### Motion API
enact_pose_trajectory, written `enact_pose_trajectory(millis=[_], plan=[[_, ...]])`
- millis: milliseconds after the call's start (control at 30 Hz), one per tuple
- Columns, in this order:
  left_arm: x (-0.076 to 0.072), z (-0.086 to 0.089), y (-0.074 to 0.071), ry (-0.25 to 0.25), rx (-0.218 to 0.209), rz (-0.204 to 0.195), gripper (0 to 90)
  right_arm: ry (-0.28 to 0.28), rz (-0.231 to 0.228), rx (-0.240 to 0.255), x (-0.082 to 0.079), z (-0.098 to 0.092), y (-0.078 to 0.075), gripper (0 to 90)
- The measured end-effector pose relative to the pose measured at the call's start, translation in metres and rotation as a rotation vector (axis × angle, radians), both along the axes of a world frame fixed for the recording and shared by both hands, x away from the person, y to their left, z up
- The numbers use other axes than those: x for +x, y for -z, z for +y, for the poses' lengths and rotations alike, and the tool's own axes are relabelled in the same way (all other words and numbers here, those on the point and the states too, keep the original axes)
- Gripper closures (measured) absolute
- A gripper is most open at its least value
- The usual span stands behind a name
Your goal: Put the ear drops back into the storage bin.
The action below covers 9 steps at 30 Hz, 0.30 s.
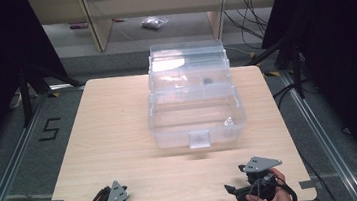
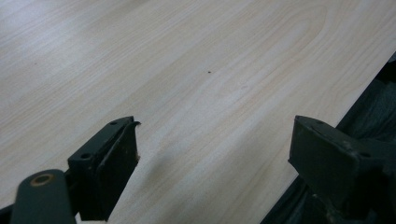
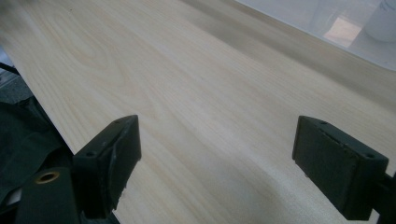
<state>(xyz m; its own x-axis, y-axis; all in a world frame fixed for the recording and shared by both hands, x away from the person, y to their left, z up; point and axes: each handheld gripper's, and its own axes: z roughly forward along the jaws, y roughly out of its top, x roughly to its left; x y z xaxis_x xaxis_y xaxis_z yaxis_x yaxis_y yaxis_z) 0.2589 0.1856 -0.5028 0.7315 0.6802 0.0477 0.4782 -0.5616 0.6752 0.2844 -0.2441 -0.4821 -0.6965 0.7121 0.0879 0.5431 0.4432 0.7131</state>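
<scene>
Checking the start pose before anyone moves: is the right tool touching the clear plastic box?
Apart. The high view shows the right tool at the table's near edge, with bare wood between it and the clear plastic box.

Overall light: the table (image 1: 120, 137) was evenly and softly lit from above; the surroundings left and right were almost black.
Glare: a white patch shone on the box (image 1: 194, 99) lid, and its clear walls looked milky.
Shadows: a faint soft shadow lay on the table just in front of the box; dim smudges sat under the jaws in both gripper views.
Sharpness: the high view was soft and low in detail, small things inside the box being blurred.
Gripper views: wood grain was fairly crisp mid-frame, the near jaws slightly soft, far corners hazy and washed out.
Right gripper view: the box corner (image 3: 355, 28) was overexposed and out of focus.
</scene>
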Motion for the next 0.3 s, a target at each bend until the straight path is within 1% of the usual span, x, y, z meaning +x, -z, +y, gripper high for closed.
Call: enact_pose_trajectory(millis=[33,67,133,200,233,267,300], plan=[[-0.0001,-0.0005,0.0004,-0.005,-0.006,-0.002,14.9,-0.003,-0.001,0.002,-0.0002,-0.0003,-0.0001,16.4],[0.0001,0.0002,-0.0002,0.002,0.005,-0.002,14.9,-0.009,-0.002,0.007,0.0001,-0.0003,0.0002,16.3],[0.0002,-0.0003,0.0004,-0.003,0.001,-0.001,14.9,-0.001,-0.006,0.004,-0.0005,-0.0003,0.0,16.3],[-0.0007,-0.0032,0.003,-0.036,-0.044,-0.003,14.9,-0.001,-0.004,0.003,-0.0002,0.0001,0.0002,16.3],[-0.0007,-0.003,0.0026,-0.034,-0.041,-0.002,14.9,-0.001,-0.004,0.003,-0.0002,0.0001,0.0002,16.3],[-0.0009,-0.003,0.0022,-0.035,-0.036,0.0,14.9,0.027,0.012,0.01,-0.0025,0.0017,-0.0002,16.3],[-0.001,-0.003,0.0022,-0.035,-0.037,-0.001,14.9,0.011,0.007,0.013,-0.0013,0.0016,0.0004,16.3]])
